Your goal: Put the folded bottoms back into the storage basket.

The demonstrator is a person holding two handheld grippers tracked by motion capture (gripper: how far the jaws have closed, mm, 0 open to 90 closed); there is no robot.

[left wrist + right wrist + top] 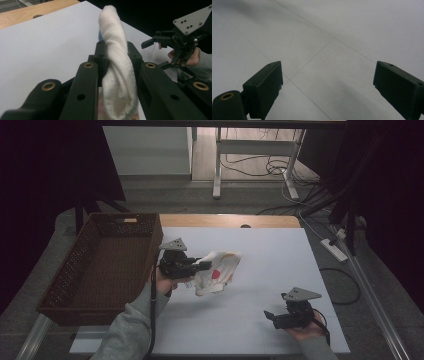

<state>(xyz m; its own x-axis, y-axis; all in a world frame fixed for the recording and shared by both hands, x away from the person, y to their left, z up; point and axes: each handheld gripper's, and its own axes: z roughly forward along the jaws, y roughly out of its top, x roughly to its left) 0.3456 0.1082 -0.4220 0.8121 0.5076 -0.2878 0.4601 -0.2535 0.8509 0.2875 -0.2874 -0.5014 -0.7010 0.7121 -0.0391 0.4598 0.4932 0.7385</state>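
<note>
One brown woven rectangular basket [67, 275] sits at nine o'clock, nothing in it. One white cloth with red marks [218, 270] hangs near the centre of the white table board [270, 255], pinched by the left gripper [206, 265]. The right gripper [269, 316], at five o'clock, is spread wide. Grey floor and cables lie beyond.

Dim, murky high view, dark at both side edges, with a brighter strip of floor at the top. Pale white worktop [260, 285] grey-toned and free of glare, soft shadows pooled beneath the cloth [217, 270]. Left gripper view sharp on the cloth [117, 65], black background beyond, nearest jaw links slightly soft. Right gripper view flat and grey, a diffuse shadow crossing the upper left, board seams faintly blurred.
</note>
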